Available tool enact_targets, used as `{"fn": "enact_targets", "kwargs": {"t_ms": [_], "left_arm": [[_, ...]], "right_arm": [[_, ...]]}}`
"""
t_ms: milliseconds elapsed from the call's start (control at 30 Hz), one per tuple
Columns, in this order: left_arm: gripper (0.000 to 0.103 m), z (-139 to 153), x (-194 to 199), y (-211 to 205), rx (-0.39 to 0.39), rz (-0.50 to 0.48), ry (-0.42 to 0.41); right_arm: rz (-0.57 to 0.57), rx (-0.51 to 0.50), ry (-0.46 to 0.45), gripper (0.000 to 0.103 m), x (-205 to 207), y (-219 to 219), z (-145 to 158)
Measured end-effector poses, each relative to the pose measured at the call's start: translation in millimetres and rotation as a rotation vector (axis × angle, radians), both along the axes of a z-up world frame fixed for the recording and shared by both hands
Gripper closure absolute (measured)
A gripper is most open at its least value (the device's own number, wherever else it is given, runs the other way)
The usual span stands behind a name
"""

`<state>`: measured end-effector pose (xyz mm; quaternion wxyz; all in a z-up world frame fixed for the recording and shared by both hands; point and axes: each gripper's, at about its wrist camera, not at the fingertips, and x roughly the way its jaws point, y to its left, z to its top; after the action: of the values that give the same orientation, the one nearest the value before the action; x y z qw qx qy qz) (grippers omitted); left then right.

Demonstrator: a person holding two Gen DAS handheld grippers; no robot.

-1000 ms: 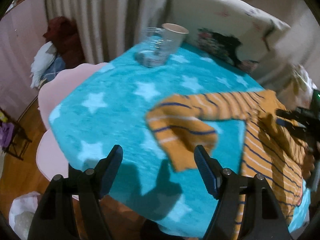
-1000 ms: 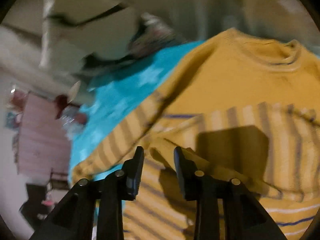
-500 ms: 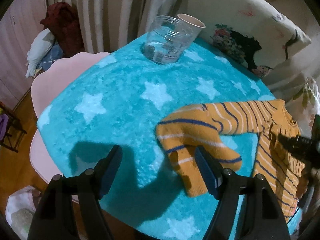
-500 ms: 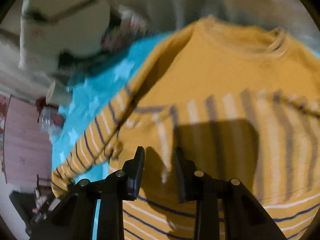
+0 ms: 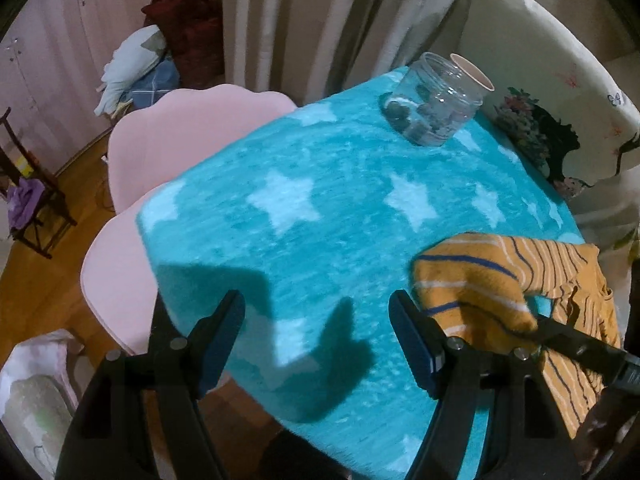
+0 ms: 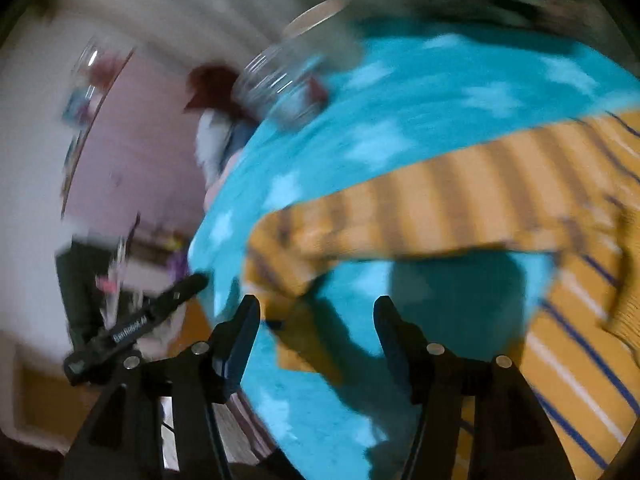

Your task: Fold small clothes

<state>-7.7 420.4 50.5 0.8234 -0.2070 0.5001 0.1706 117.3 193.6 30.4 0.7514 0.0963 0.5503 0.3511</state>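
Note:
A small mustard-yellow sweater with blue and white stripes [image 5: 504,280] lies on the turquoise star blanket [image 5: 320,208], at the right in the left wrist view. Its sleeve stretches left across the blanket in the blurred right wrist view [image 6: 420,208]. My left gripper [image 5: 318,320] is open and empty above the blanket, left of the sleeve end. My right gripper [image 6: 316,320] is open and empty, low over the sleeve end; one of its fingers [image 5: 568,340] shows against the sleeve in the left wrist view.
A clear glass jar [image 5: 436,100] and a paper cup [image 5: 472,74] stand at the far edge of the blanket. Pink chairs [image 5: 184,136] sit left of the table. A floral cushion [image 5: 552,112] is at the back right. Curtains hang behind.
My right gripper has opened wide and swung left from the sweater body to the sleeve end. My left gripper has shifted left, so the sweater sits further right in its view.

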Motion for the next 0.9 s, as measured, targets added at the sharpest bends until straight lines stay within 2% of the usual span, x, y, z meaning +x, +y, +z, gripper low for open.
{"fn": "enact_targets", "kwargs": {"t_ms": [100,133,200,233,300,400,467,533,633,700,733,800,900], "left_arm": [[0.030,-3,-8,2,-0.004,0.018,0.012],[0.030,-4,-10,4,-0.009,0.023,0.015],[0.030,-4,-13,5,-0.020,0.031,0.017],[0.030,-3,-13,5,-0.019,0.032,0.014],[0.030,3,-12,2,-0.009,0.026,-0.003],[0.030,12,-7,-6,-0.002,0.006,-0.028],[0.029,18,-3,-13,0.002,-0.010,-0.042],[0.029,23,2,-23,0.007,-0.038,-0.053],[0.029,31,10,-42,0.007,-0.085,-0.068],[0.029,34,15,-59,0.009,-0.123,-0.075],[0.029,35,16,-65,0.008,-0.134,-0.077],[0.029,38,18,-80,0.009,-0.167,-0.080],[0.029,42,18,-101,0.021,-0.207,-0.078]], "right_arm": [[0.098,-0.074,-0.048,0.035,-8,39,-10],[0.127,-0.143,-0.068,0.037,-10,51,-18],[0.154,-0.242,-0.091,0.097,-14,59,-32],[0.171,-0.271,-0.072,0.097,-11,62,-41],[0.150,-0.245,-0.061,0.097,-5,51,-35],[0.115,-0.230,-0.145,0.098,4,31,11],[0.067,-0.157,-0.200,0.098,13,8,66],[0.007,-0.073,-0.304,0.098,17,-20,133],[-0.079,0.056,-0.507,0.097,-1,-75,238],[-0.117,0.106,-0.583,0.097,-21,-115,277],[-0.127,0.104,-0.585,0.097,-30,-132,284],[-0.164,0.048,-0.549,0.097,-39,-166,276],[-0.249,-0.098,-0.374,0.097,-38,-230,222]]}}
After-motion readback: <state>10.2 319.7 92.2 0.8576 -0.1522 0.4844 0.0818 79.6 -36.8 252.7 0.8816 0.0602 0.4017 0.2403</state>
